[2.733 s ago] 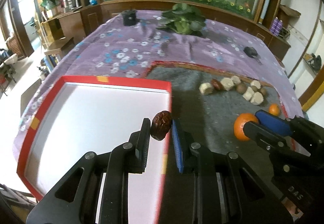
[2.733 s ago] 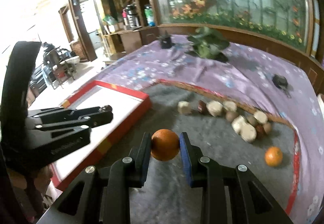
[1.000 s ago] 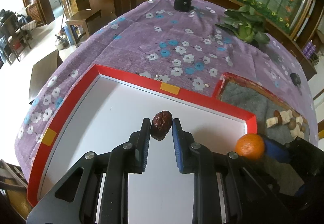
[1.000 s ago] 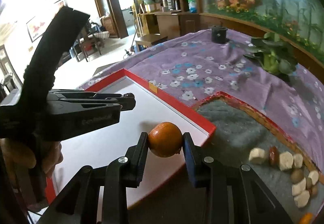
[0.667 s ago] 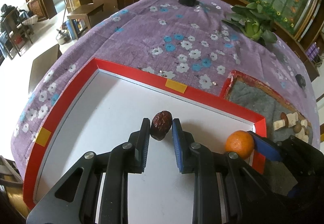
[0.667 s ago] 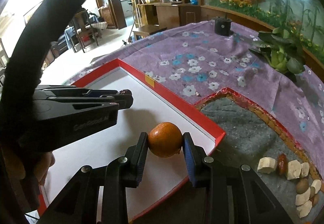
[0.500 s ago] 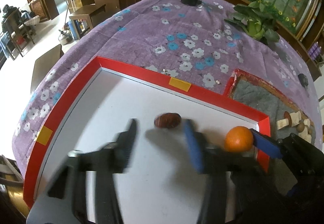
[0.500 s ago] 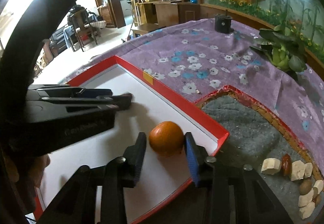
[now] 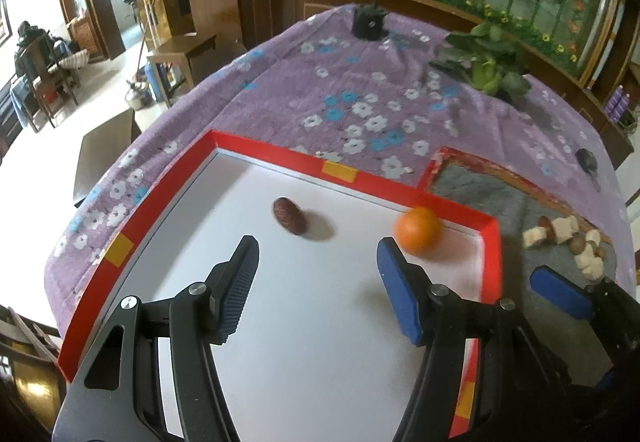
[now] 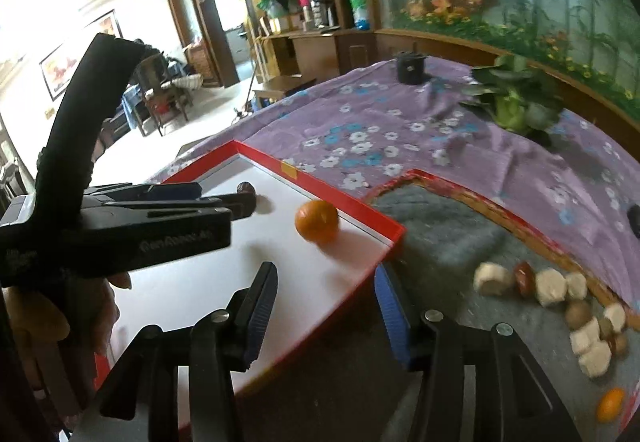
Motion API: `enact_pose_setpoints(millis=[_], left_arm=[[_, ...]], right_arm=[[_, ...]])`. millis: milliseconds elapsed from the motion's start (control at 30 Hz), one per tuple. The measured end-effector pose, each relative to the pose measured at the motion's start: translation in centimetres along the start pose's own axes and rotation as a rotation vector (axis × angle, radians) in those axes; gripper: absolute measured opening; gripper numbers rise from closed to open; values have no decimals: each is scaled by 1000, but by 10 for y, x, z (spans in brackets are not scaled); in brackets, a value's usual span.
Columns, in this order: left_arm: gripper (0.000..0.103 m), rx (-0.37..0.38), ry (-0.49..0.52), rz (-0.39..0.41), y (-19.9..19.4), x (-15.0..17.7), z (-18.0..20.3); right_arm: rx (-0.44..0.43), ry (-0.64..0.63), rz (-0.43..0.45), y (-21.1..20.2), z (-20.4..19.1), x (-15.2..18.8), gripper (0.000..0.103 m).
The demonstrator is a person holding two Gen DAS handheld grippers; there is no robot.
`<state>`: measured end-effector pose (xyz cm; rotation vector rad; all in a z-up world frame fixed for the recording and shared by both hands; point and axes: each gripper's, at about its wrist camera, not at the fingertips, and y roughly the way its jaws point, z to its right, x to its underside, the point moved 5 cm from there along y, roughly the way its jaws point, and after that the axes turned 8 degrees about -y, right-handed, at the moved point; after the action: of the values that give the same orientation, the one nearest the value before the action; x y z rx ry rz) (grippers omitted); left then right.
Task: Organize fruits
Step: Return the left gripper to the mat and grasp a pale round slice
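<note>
A dark red date [image 9: 289, 216] lies on the white floor of the red-rimmed tray [image 9: 256, 150], just ahead of my left gripper [image 9: 316, 274], which is open and empty above the tray. An orange [image 9: 418, 229] sits near the tray's far right corner. In the right wrist view the orange [image 10: 317, 221] lies ahead of my right gripper [image 10: 326, 296], which is open and empty over the tray's right edge [image 10: 394, 232]. The date [image 10: 247, 193] shows partly behind the left gripper body [image 10: 120, 226].
A grey mat [image 10: 452, 234] right of the tray holds several pale chunks and brown fruits [image 10: 552, 288] and a small orange [image 10: 610, 404]. A leafy green plant [image 9: 486, 62] and a black cup [image 9: 370, 22] stand far back on the purple flowered cloth.
Both grippers opened and pulled back. The date dropped from the left gripper and the orange from the right one; both now lie on the tray floor.
</note>
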<state>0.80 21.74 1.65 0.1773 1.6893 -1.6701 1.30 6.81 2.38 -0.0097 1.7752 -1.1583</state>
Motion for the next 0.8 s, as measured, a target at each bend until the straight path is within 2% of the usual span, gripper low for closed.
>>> enact_pose_setpoints(millis=[233,400,567,700,800], left_arm=[[62,65,63,32,-29,17,38],[62,129,107,15,-41,30,71],[62,190,156,-29,-39,43,108],[62,200,208,-47,-30,48,137],[62,203,225,-89,-16,48,156]], right_arm=[[69,39,27,-45,20,29,51],[139,95,28,-77,49,63,60],[198,178,13,-99,85,101,61],[211,242,28,-113,106,119,61],[220,271,38,-121,117,129,61]])
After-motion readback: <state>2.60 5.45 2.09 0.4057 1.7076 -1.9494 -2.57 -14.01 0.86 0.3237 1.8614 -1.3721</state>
